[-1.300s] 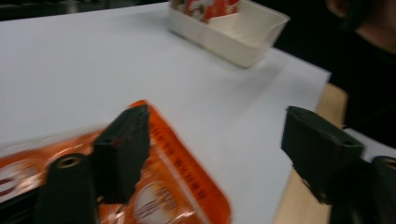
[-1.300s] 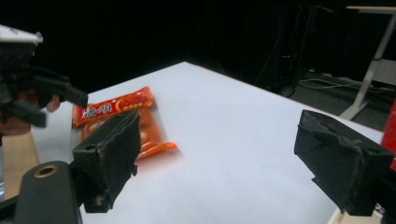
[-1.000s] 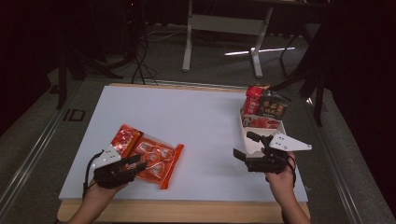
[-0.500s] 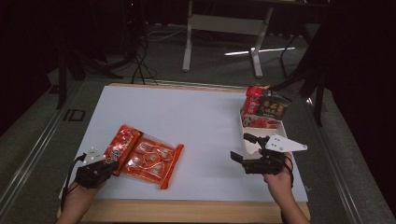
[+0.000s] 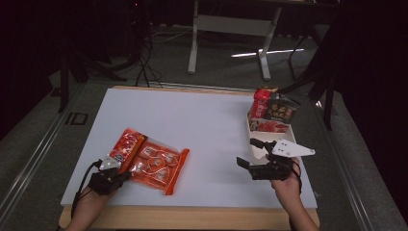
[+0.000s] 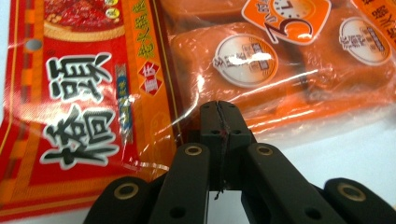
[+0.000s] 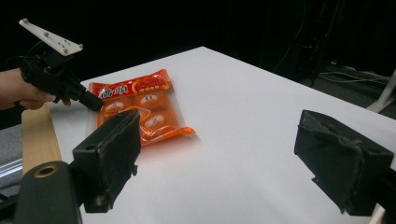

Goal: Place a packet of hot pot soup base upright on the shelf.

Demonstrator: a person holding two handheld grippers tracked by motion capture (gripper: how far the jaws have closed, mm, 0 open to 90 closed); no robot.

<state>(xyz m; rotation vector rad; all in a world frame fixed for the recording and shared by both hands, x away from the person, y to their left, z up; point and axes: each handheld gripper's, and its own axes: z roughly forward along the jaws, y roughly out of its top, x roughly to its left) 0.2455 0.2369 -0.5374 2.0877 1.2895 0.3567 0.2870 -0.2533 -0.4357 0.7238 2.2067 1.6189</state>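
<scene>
My left gripper (image 5: 117, 174) sits at the near left of the white table (image 5: 202, 120), its two black jaws pressed flat together with only a thin seam between them in the left gripper view, where the tips (image 6: 219, 122) rest right at the lower edge of the orange snack packet (image 6: 261, 60). I cannot tell from that view whether a sliver of the clear film is pinched between the pads or whether they merely touch the wrapper, so I count the jaws as clenched on themselves. The packet (image 5: 151, 160) lies flat on the table, just ahead of that gripper, its red header with large white characters toward the left and the rows of round-labelled orange pieces toward the right; one corner points to the near edge of the table. In the right gripper view the same packet (image 7: 140, 105) lies well away across the white surface, with my left gripper (image 7: 91, 101) nosed against its near end. My right gripper (image 5: 248, 164) hovers over the near right of the table, jaws spread wide with bare table between them, holding nothing. Just beyond it stands a white box (image 5: 253, 139) with red and dark snack bags (image 5: 273, 108) upright inside it, near the table's right edge.
</scene>
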